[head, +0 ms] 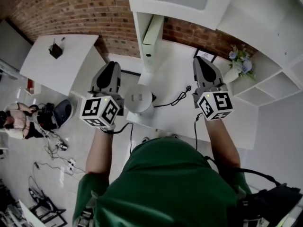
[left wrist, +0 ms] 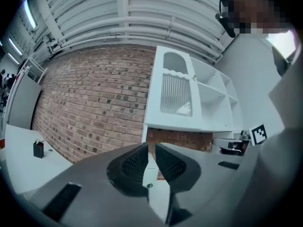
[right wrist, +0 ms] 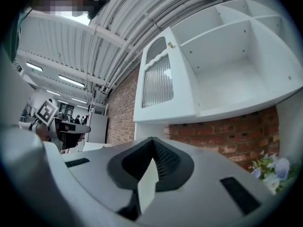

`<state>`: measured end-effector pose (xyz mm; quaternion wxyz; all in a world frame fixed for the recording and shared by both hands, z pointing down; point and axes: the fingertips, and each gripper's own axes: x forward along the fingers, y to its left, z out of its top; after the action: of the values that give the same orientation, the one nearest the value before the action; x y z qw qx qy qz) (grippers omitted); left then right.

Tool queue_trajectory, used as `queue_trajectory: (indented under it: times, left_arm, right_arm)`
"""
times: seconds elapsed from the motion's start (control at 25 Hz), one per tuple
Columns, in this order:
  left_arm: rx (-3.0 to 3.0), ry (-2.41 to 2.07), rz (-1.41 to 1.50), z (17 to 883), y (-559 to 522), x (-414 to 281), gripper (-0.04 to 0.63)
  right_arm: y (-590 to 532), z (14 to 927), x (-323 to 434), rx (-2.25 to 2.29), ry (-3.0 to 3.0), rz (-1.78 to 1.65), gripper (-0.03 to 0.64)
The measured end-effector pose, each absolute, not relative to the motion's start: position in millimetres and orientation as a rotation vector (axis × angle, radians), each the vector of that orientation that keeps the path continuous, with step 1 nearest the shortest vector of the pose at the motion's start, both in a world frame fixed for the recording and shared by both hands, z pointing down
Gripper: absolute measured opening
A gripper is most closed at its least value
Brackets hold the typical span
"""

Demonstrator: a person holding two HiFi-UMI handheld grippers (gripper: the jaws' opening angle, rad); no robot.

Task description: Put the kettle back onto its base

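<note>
In the head view a round white kettle [head: 138, 100], seen from above, stands on the white counter [head: 236, 122] between my two raised grippers. I cannot tell whether its base is under it. A black cord [head: 177, 98] with a plug lies loose to its right. My left gripper [head: 110, 77] hovers just left of the kettle, apart from it. Its jaws are shut with nothing between them [left wrist: 151, 145]. My right gripper [head: 204, 67] is held up to the right of the cord, also shut and empty [right wrist: 152, 140]. Both gripper views look level at the cabinet and wall, not at the kettle.
A white wall cabinet [head: 189, 4] with open shelves [right wrist: 227, 65] hangs over the counter against a brick wall [left wrist: 94, 103]. A vase of flowers [head: 239, 60] stands at the counter's right. A white table [head: 71, 67] with a small black box [head: 56, 50] is at left. Cables and a seated person [head: 16, 119] are on the floor.
</note>
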<state>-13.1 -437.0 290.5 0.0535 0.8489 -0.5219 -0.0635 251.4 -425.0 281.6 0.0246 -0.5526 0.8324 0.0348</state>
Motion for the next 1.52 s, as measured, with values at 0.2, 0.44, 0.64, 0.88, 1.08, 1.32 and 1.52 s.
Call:
queue_trajectory:
  times: [0.2, 0.44, 0.64, 0.88, 1.08, 1.32, 1.52]
  left_arm:
    - [2.604, -1.549, -0.171, 289.8, -442.3, 8.7, 0.06]
    - [2.598, -1.557, -0.136, 296.6, -448.4, 14.1, 0.061]
    - [2.594, -1.583, -0.122, 300.7, -449.2, 14.9, 0.061]
    - [2.571, -1.599, -0.11, 305.9, -448.5, 12.2, 0.061]
    - [2.556, -1.612, -0.113, 307.7, -446.9, 11.0, 0.061]
    - [2.541, -1.636, -0.086, 313.1, -443.3, 10.6, 0.061]
    - [2.516, -1.659, -0.076, 316.3, -439.6, 4.9, 0.061]
  right_arm:
    - [-420.2, 282.5, 261.8, -1.718, 2.574, 0.134, 0.012]
    - [-424.8, 293.0, 276.9, -1.755, 2.549, 0.096, 0.012]
    - [-430.1, 299.2, 279.6, -1.757, 2.549, 0.066, 0.012]
    - [-435.5, 303.9, 276.3, -1.731, 2.57, 0.051, 0.012]
    - [-437.6, 307.3, 274.2, -1.707, 2.584, 0.039, 0.012]
    - [-436.7, 309.0, 276.2, -1.69, 2.588, 0.026, 0.012]
    - [-436.0, 308.9, 278.0, -1.686, 2.598, 0.023, 0.012]
